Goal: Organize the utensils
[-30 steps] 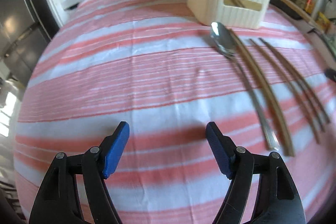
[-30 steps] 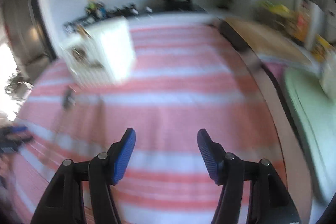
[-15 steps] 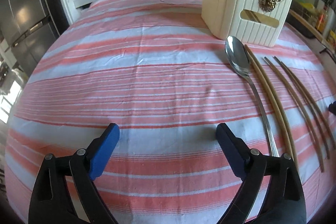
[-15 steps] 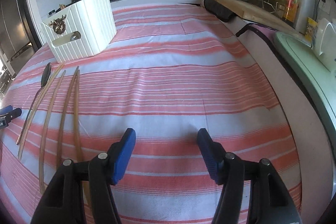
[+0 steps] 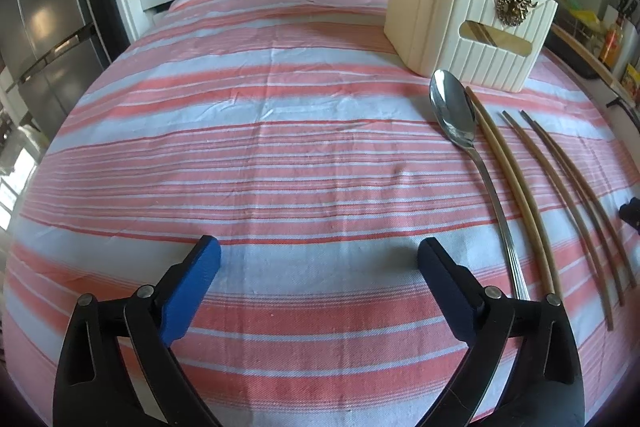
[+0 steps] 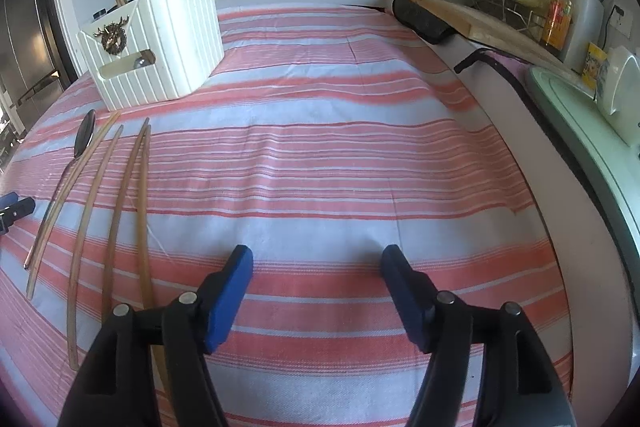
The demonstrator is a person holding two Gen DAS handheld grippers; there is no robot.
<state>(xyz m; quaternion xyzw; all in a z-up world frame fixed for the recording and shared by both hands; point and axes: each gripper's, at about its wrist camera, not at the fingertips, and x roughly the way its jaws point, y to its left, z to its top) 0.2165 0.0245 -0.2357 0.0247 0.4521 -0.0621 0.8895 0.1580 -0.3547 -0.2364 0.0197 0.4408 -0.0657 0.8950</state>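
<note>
Worktop under a pink-and-white striped cloth [image 5: 280, 131]. Largest item: cream-white ribbed plastic utensil caddy [image 5: 460, 27] with a slot handle and a gilt stag ornament, standing upright at the far side; it looks light, rigid and hollow, and some handles already show inside it through the slot. Next: long stainless-steel spoon [image 5: 456, 115], bowl up and nearest the caddy, handle running toward the camera; judged stiff, moderately heavy and slippery, best pinched across the narrow handle near mid-length. Beside it, touching or nearly so, a pair of pale bamboo chopsticks [image 5: 516, 179]; further out, lying a little apart, darker brown thin wooden chopsticks [image 5: 568, 187]. All seem light, stiff and prone to rolling; they lie flat, so a pinch must come from above at mid-length. Left hand-held gripper [image 5: 318, 255]: jaws opening, nothing between them, hovering over bare cloth beside the spoon's handle. Right hand-held gripper [image 6: 316, 259]: jaws likewise opening and empty.
</note>
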